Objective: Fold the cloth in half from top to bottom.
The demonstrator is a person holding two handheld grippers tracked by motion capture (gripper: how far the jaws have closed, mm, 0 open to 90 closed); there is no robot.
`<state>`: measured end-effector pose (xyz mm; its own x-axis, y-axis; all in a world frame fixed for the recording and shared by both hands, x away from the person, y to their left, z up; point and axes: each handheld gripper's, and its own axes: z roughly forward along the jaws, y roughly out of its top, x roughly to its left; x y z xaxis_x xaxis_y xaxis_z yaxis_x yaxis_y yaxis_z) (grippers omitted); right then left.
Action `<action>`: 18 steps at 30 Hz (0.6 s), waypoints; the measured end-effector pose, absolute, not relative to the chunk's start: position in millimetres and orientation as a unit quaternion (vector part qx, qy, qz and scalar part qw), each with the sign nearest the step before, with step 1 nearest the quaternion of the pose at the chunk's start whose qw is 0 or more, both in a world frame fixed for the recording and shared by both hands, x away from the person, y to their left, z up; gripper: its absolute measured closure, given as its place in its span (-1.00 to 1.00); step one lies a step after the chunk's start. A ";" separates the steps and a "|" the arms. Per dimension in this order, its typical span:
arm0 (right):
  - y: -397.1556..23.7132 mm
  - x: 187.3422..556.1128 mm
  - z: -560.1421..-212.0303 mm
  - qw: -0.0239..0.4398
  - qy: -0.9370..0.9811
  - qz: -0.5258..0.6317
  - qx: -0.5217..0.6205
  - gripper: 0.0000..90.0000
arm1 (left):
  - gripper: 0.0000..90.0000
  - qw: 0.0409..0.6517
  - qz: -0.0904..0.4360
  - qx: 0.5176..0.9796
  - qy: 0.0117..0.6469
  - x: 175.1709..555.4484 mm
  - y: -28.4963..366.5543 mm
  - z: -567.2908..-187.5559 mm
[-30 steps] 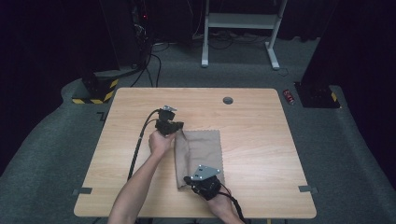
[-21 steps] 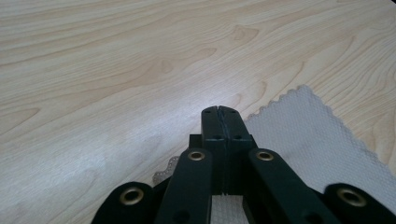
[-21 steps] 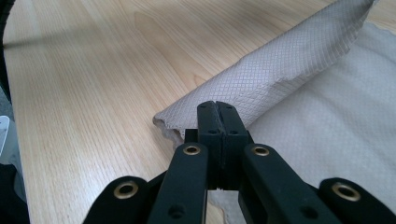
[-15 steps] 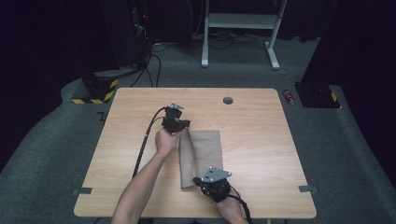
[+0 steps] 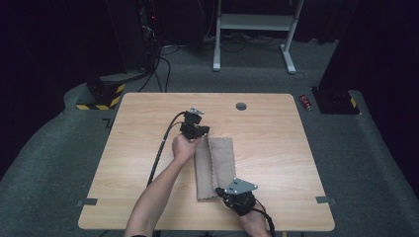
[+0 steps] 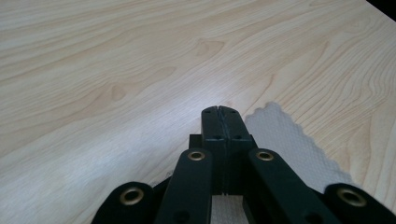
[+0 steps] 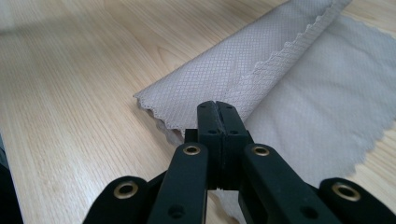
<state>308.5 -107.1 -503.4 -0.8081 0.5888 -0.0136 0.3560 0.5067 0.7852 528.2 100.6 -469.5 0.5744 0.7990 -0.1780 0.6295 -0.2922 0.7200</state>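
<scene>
Two grippers, left [image 5: 201, 131] & right [image 5: 221, 191], each pinch a corner of thin, limp, light beige cloth [image 5: 216, 165] half-folded mid-table [image 5: 276, 143]; grip scalloped edges/corners, expect sag.

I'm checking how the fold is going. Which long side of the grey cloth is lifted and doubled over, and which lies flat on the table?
The cloth's left long side, between the left gripper and right gripper, is doubled over; its right side lies flat.
</scene>
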 end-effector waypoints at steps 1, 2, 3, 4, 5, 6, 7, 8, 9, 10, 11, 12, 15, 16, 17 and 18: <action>-109.1 308.1 -503.8 0.141 0.856 0.412 0.278 0.99 | 1.00 0.391 0.106 0.798 0.446 528.6 97.3 -469.5; -111.0 307.8 -504.2 0.142 0.856 0.412 0.279 0.99 | 1.00 0.391 0.106 0.799 0.444 529.1 94.2 -469.8; -112.9 307.3 -504.6 0.142 0.855 0.411 0.281 0.99 | 1.00 0.391 0.105 0.800 0.443 529.6 91.4 -470.3; -112.9 307.3 -504.6 0.142 0.855 0.411 0.281 0.99 | 1.00 0.389 0.104 0.802 0.442 530.3 88.9 -470.7; -114.8 306.6 -504.9 0.143 0.855 0.410 0.284 0.99 | 1.00 0.387 0.103 0.803 0.442 530.9 86.3 -470.8; -119.0 306.3 -506.2 0.144 0.853 0.411 0.288 0.99 | 1.00 0.386 0.105 0.804 0.440 531.8 83.1 -471.0; -119.0 306.3 -506.2 0.144 0.853 0.411 0.288 0.99 | 1.00 0.384 0.106 0.806 0.438 532.1 81.5 -470.7; -120.3 306.1 -506.5 0.144 0.852 0.410 0.291 0.99 | 1.00 0.382 0.107 0.808 0.435 532.6 79.3 -470.3; -123.5 306.1 -507.3 0.144 0.851 0.411 0.294 0.99 | 1.00 0.382 0.108 0.809 0.433 533.0 76.9 -470.0; -123.5 306.1 -507.3 0.144 0.851 0.411 0.294 0.99 | 1.00 0.382 0.108 0.809 0.433 533.3 74.6 -469.6; -124.6 305.7 -507.6 0.144 0.850 0.411 0.296 0.99 | 1.00 0.381 0.109 0.811 0.431 533.9 72.8 -469.0; -126.7 305.4 -508.1 0.146 0.850 0.411 0.297 0.99 | 1.00 0.382 0.109 0.811 0.429 534.4 70.7 -468.5; -128.8 304.8 -508.2 0.146 0.848 0.411 0.300 0.99 | 1.00 0.383 0.109 0.812 0.427 535.5 65.6 -468.4; -129.8 304.5 -508.3 0.146 0.848 0.411 0.302 0.99 | 1.00 0.383 0.107 0.812 0.428 535.8 63.4 -469.5; -132.3 304.2 -508.7 0.146 0.846 0.412 0.305 0.99 | 1.00 0.382 0.107 0.813 0.427 536.0 62.1 -470.5; -132.3 304.2 -508.7 0.146 0.846 0.412 0.305 0.99 | 1.00 0.381 0.105 0.813 0.428 536.2 61.0 -471.2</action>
